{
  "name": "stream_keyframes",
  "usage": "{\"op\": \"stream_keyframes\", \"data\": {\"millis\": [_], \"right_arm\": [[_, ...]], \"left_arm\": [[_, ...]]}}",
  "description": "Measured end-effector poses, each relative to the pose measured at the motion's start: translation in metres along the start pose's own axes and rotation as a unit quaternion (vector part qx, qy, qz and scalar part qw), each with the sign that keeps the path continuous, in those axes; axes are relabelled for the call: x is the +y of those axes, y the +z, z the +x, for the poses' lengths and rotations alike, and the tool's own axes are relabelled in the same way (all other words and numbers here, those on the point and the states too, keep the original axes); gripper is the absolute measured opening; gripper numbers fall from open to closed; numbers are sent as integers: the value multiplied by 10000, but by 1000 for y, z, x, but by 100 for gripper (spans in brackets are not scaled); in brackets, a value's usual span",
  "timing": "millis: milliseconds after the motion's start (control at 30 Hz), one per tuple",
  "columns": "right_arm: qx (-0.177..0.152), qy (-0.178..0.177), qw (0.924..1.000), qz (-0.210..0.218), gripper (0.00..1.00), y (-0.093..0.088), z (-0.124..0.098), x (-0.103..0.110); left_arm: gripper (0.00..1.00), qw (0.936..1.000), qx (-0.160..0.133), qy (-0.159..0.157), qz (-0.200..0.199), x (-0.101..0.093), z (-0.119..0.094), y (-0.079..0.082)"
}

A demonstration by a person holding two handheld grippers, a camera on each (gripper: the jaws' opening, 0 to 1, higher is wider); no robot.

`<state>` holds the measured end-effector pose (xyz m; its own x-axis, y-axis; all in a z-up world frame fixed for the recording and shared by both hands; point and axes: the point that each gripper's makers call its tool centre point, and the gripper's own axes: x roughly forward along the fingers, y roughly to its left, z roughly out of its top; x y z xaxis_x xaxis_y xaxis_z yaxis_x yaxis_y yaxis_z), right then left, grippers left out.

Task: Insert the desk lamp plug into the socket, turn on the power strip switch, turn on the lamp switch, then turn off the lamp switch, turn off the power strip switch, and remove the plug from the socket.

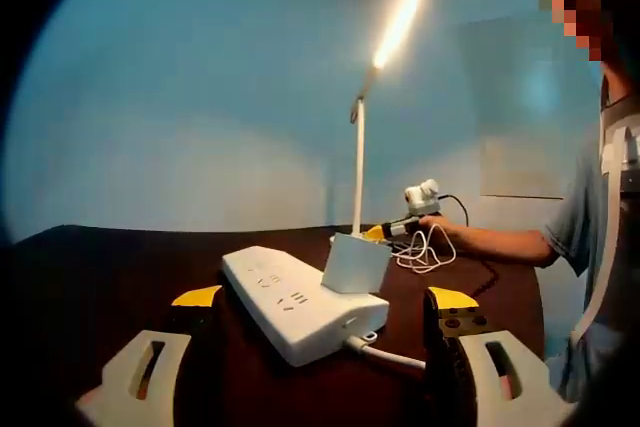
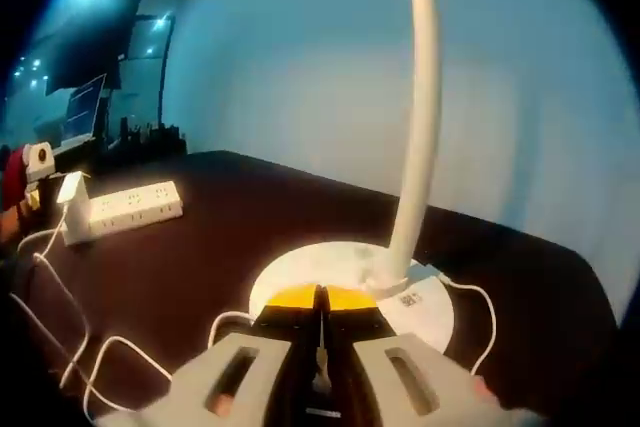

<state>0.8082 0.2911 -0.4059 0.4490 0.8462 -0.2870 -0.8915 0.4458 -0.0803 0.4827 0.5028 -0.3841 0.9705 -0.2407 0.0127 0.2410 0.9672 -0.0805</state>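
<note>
Now: lit lamp (image 1: 358,162) plugged into strip (image 1: 300,301) betw. wide left tool (image 1: 325,302); right tool (image 2: 321,299) closed at lamp base (image 2: 425,312).

Dark brown table (image 1: 120,267); pale blue wall (image 1: 200,97) behind; dim monitors (image 2: 95,97) far off.

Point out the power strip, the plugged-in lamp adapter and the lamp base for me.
power strip (image 1: 275,292): left gripper view, on its top face.
lamp adapter (image 1: 354,265): left gripper view, on its near side.
lamp base (image 2: 320,269): right gripper view, on the white disc beside the stem.
</note>
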Motion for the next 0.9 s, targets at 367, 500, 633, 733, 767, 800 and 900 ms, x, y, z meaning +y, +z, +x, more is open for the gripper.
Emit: {"op": "stream_keyframes", "data": {"millis": [367,500,633,733,767,800,900], "right_arm": [[-74,-9,9999,85,3,1,-4,-2],[-105,58,9997,204,3,0,-5,2],[-192,35,9995,257,3,4,-9,2],[-336,148,9974,621,3,7,-10,4],[-330,152,9972,647,3,7,-10,3],[-323,151,9972,662,3,7,-10,1],[-307,154,9973,656,3,11,-14,3]], "left_arm": [[77,10000,28,32,9,1,0,-1],[76,10000,-1,71,11,3,-1,0],[76,10000,37,75,-12,3,1,-2],[76,9999,50,111,-2,6,1,-2],[76,9999,53,117,-1,6,1,-2],[76,9999,56,122,-4,6,2,-2],[76,10000,39,82,-10,3,2,-2]]}}
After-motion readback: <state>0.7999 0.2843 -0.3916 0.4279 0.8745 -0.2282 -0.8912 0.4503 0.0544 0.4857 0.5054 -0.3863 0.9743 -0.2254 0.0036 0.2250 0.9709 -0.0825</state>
